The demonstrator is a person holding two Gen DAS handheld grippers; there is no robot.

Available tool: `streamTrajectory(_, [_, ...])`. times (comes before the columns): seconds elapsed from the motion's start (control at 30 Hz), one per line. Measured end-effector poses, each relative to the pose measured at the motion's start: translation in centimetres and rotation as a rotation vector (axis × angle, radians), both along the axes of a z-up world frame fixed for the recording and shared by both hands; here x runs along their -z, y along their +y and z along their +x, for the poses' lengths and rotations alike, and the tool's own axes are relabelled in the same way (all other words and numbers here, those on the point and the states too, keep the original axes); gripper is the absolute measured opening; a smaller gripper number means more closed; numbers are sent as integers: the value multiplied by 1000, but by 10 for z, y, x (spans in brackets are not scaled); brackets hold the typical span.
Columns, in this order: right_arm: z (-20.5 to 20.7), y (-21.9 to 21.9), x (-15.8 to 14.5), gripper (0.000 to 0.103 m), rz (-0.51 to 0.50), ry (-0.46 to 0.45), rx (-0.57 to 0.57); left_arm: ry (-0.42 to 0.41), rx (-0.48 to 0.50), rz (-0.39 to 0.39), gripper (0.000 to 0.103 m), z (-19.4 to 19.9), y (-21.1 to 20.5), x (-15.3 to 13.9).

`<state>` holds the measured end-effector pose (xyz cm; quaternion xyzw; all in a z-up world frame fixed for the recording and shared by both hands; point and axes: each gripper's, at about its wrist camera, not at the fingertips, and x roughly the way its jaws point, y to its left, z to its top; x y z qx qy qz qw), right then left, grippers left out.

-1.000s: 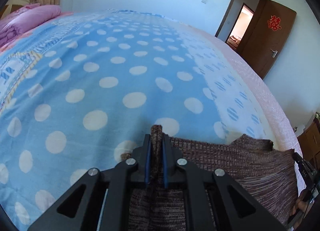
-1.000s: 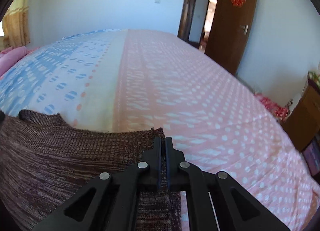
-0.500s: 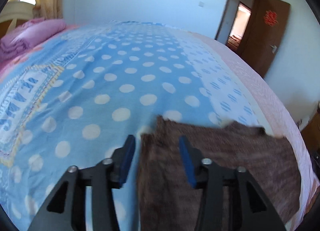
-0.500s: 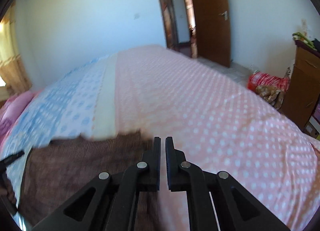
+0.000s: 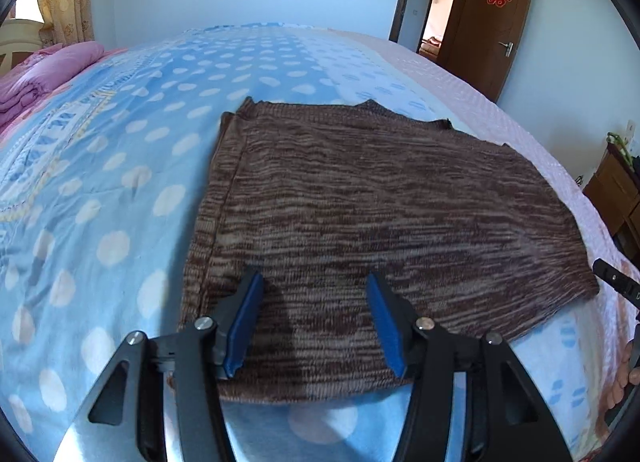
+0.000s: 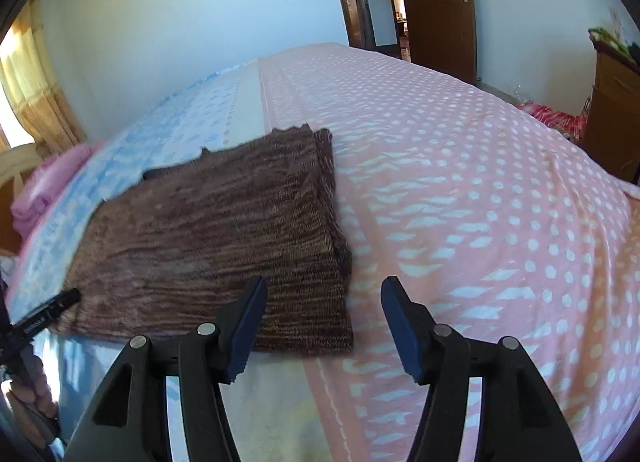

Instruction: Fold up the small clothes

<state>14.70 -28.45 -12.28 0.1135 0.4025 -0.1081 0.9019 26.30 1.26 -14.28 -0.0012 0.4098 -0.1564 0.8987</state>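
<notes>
I am holding both hand-held grippers spread and empty: the left hand-held gripper (image 5: 314, 316) over the brown sweater (image 5: 360, 213), the right hand-held gripper (image 6: 324, 316) at its 3 o'clock edge. It is lying flat on the bed (image 6: 480, 181), ready for regripping.

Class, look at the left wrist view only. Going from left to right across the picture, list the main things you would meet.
Curtain → pink quilt → blue dotted blanket → brown knitted garment → wooden door → wooden cabinet.
</notes>
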Motion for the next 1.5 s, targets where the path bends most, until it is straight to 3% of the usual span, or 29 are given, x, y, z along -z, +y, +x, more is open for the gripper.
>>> streamTrajectory(0.07, [6, 5, 7, 14, -1, 46, -36, -9, 5, 17, 58, -2, -3, 0])
streamTrajectory(0.1, [4, 10, 8, 14, -35, 41, -37, -7, 9, 22, 64, -3, -4, 1])
streamTrajectory(0.17, [2, 17, 6, 9, -68, 50, -47, -11, 13, 44, 66, -3, -7, 4])
streamTrajectory(0.57, [-21, 12, 2, 9, -93, 71, -2, -23, -4, 70, 75, -6, -8, 8])
streamTrajectory(0.67, [-38, 19, -21, 12, -176, 7, 70, -19, -7, 63, 77, -5, -6, 8])
streamTrajectory(0.77, [-40, 45, -45, 12, -226, -107, 6, -27, -11, 81, 79, -7, -9, 8])
streamTrajectory(0.87, [-15, 84, -47, 12, -188, -129, -131, -30, -21, 89, 81, -7, -9, 8])
streamTrajectory(0.97, [19, 121, -30, 12, -126, -104, -235, -27, -29, 92, 83, -7, -8, 8])
streamTrajectory(1.13, [50, 156, 10, 12, -97, -16, -281, -31, -36, 105, 84, -7, -9, 8])
streamTrajectory(1.17, [52, 159, 21, 12, -103, 13, -284, -30, -36, 104, 84, -7, -9, 8])
streamTrajectory(1.23, [49, 158, 23, 12, -109, -15, -282, -27, -36, 105, 85, -7, -10, 9])
streamTrajectory(1.37, [48, 148, 26, 12, -40, -35, -282, -28, -41, 102, 86, -7, -9, 8])
streamTrajectory(1.43, [47, 143, 27, 13, 6, -57, -283, -29, -56, 61, 86, -8, -1, 6])
streamTrajectory(1.5, [46, 133, 29, 13, 78, -81, -279, -36, -129, -26, 86, -14, 18, 1])
